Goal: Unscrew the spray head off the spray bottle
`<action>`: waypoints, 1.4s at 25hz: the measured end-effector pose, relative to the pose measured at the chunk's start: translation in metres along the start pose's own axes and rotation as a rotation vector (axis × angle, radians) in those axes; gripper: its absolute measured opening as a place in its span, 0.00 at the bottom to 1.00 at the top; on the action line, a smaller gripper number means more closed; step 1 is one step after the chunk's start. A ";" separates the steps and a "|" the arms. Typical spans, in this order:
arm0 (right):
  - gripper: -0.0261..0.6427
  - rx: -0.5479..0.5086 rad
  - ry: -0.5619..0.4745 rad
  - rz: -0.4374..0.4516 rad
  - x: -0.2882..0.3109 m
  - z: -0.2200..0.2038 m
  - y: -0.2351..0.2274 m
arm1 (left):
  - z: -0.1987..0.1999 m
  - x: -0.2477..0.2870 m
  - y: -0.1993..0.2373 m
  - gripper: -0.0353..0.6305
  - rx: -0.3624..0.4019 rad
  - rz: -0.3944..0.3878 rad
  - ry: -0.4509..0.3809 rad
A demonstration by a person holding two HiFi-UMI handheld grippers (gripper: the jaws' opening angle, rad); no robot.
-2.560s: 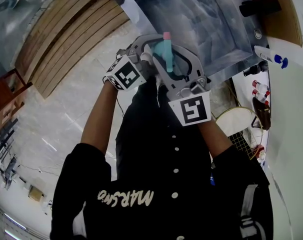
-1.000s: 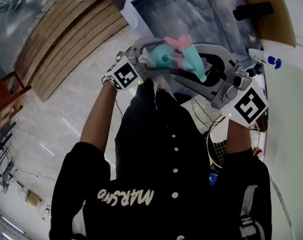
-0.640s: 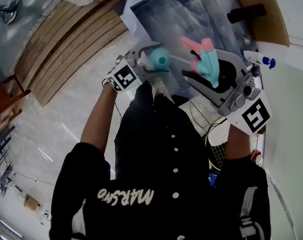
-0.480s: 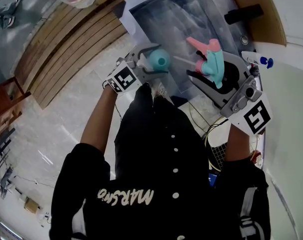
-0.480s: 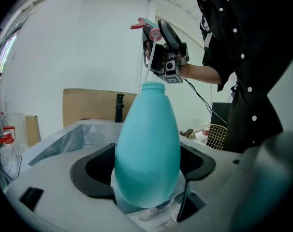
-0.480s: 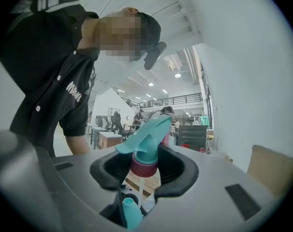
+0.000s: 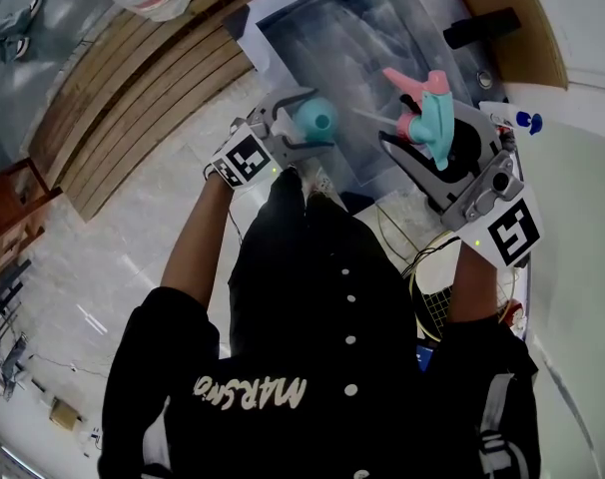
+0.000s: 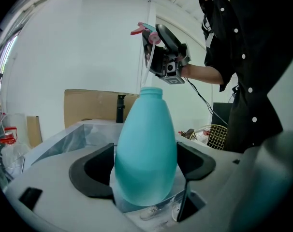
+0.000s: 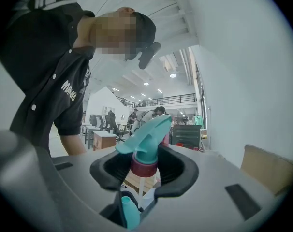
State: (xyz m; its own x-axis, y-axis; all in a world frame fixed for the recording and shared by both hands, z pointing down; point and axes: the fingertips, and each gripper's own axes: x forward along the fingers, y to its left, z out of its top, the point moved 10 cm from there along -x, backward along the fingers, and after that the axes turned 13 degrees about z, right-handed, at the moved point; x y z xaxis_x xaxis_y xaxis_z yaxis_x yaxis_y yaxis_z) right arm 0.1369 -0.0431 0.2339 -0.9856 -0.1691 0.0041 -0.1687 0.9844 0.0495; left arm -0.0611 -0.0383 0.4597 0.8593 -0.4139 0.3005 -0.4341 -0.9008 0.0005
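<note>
Black short-sleeved shirt point(image 7: 302, 267), white buttons point(image 7: 350, 340), white lettering point(image 7: 251, 395); grey left tongs point(image 7: 317, 120), grey right tongs point(image 7: 422, 126)

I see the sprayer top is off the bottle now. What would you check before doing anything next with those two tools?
1. Spray head separated from bottle: ok, there is a clear gap between them.
2. Left tool gripping bottle: ok, jaws press its sides.
3. Right tool gripping spray head: ok, jaws closed on its red collar.
4. Dip tube out of the bottle: ok, it hangs free below the collar.
5. Bottle neck pointing up: ok.
6. Liquid left inside: cannot tell, the bottle is opaque.
</note>
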 end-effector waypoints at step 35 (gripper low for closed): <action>0.28 -0.007 0.051 -0.493 -0.086 0.015 0.055 | 0.158 -0.159 -0.019 0.09 -0.210 0.704 -0.169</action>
State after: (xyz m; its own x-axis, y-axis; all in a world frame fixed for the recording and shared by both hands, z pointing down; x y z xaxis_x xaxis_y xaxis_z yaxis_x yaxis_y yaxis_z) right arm 0.2123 0.0259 0.2216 -0.7865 -0.6170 0.0269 -0.6146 0.7862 0.0645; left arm -0.1471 0.0240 0.2614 0.3822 -0.9124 0.1465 -0.9240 -0.3791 0.0497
